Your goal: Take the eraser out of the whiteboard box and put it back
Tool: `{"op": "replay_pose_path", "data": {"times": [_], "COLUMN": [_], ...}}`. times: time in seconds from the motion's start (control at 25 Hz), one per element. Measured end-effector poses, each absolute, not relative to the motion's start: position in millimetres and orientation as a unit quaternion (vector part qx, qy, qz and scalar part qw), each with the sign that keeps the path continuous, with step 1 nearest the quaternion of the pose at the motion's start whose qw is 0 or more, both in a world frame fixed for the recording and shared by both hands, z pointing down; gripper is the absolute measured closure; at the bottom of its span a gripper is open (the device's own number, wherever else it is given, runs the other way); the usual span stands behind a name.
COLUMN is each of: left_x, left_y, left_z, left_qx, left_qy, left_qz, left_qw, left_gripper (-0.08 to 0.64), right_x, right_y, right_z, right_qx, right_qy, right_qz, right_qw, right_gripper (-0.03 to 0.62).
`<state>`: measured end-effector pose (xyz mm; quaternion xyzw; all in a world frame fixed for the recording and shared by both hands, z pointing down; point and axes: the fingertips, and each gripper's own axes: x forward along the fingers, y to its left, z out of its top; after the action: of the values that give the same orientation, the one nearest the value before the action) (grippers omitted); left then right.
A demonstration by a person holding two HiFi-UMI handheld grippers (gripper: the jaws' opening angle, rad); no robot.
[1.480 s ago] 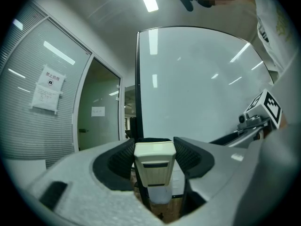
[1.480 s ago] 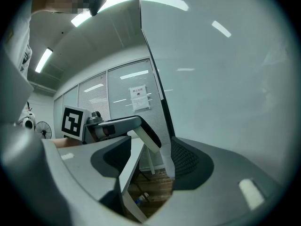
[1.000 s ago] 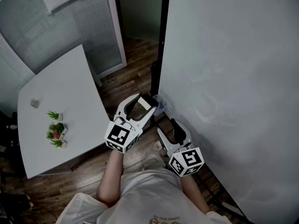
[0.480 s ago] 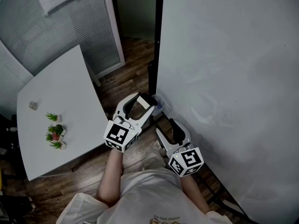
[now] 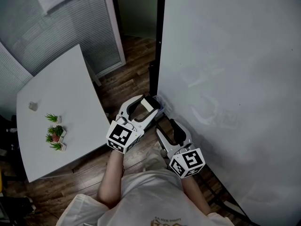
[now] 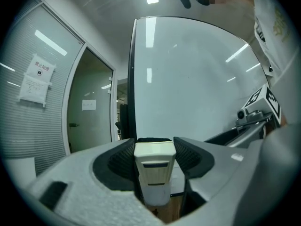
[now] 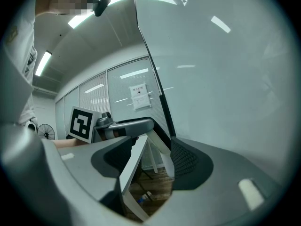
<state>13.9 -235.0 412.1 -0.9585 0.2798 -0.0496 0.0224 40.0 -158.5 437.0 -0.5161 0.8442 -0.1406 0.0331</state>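
The cream eraser [image 5: 150, 104] sits between the pads of my left gripper [image 5: 146, 106], which is shut on it. In the left gripper view the eraser [image 6: 154, 171] stands upright in the jaws and faces the whiteboard [image 6: 197, 88]. A small clear box [image 5: 162, 108] on the whiteboard's lower left corner shows just past the left fingertips. My right gripper [image 5: 168, 130] hangs lower and nearer to me, beside the whiteboard [image 5: 235, 69]. Its jaws stand open with nothing between them [image 7: 153, 161].
A white table [image 5: 61, 107] with small potted plants [image 5: 55, 135] stands to the left. Behind it are a glass wall with blinds [image 5: 61, 22] and a doorway. Wooden floor [image 5: 127, 84] lies between table and whiteboard. The left gripper's marker cube [image 7: 83, 123] shows in the right gripper view.
Both grippers stay in about the same places. The eraser remains gripped in the left jaws. Only the head view has shifted slightly.
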Motion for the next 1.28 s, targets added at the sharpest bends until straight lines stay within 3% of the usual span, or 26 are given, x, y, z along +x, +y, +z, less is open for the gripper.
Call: {"op": "replay_pose_path", "data": {"times": [1.28], "left_x": [30.2], "left_y": [-247.0], "left_z": [465.7], "left_qx": [-0.964], "left_qy": [0.253], "left_qz": [-0.082], "left_qw": [-0.003], "left_gripper": [0.299], "right_x": [37.2], "right_y": [-168.5], "right_z": [451.2], "right_qx": [-0.499], "right_qy": [0.849], "right_qz": [-0.171], "right_qw": [0.025], "right_gripper": [0.339]}}
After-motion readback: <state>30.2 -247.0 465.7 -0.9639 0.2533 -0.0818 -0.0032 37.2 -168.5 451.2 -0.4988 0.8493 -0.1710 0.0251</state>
